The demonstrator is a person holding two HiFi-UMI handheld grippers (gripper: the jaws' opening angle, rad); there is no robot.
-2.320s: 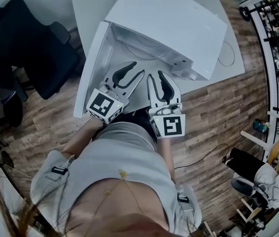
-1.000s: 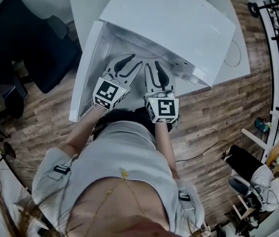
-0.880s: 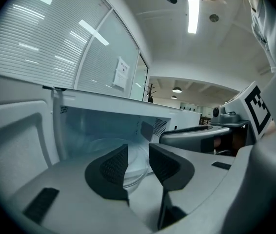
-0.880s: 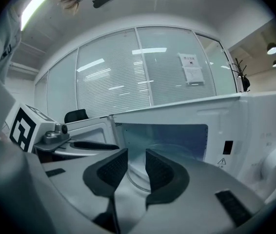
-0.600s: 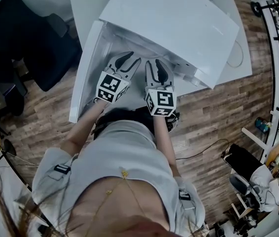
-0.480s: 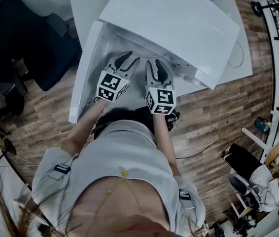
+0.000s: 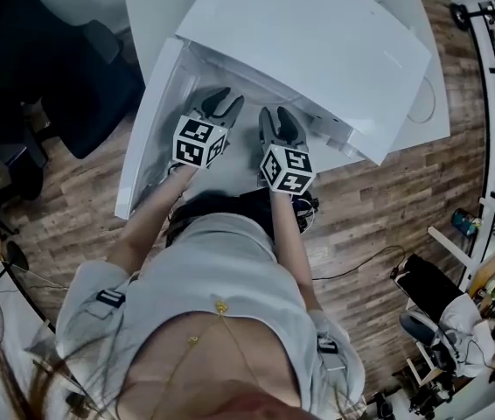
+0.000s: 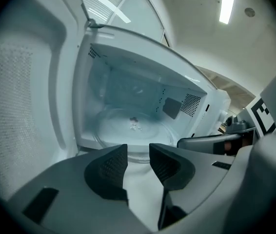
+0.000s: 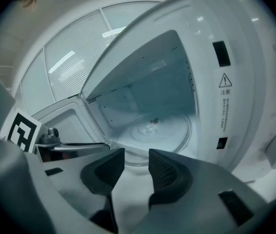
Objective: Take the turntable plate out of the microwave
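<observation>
1. Below the head camera, a person in a light top leans toward a white microwave (image 7: 317, 42) that sits on a white table (image 7: 156, 3). Its door (image 7: 142, 147) hangs open to the left. The left gripper (image 7: 223, 103) and right gripper (image 7: 280, 122) are side by side at the oven's mouth, both pointing inward. Each carries a black-and-white marker cube facing up. A dark office chair (image 7: 55, 68) stands on the wood floor (image 7: 387, 199) at the left. The oven's top hides the plate from this angle.
2. Looking along the left gripper, its two dark ribbed jaws stand a little apart, with nothing between the pads. The clear glass turntable plate (image 8: 128, 126) lies flat on the cavity floor just beyond the jaw tips. Its near rim shows through the gap. The open door fills the left side, and one jaw of the right gripper reaches in from the right.
3. Looking along the right gripper, its jaws have just been opening and stand apart, gripping nothing. The plate lies inside the cavity just past them, with a small hub at its centre. A warning label (image 9: 224, 82) marks the oven's front frame at the right. The left gripper and its marker cube show at the left.
</observation>
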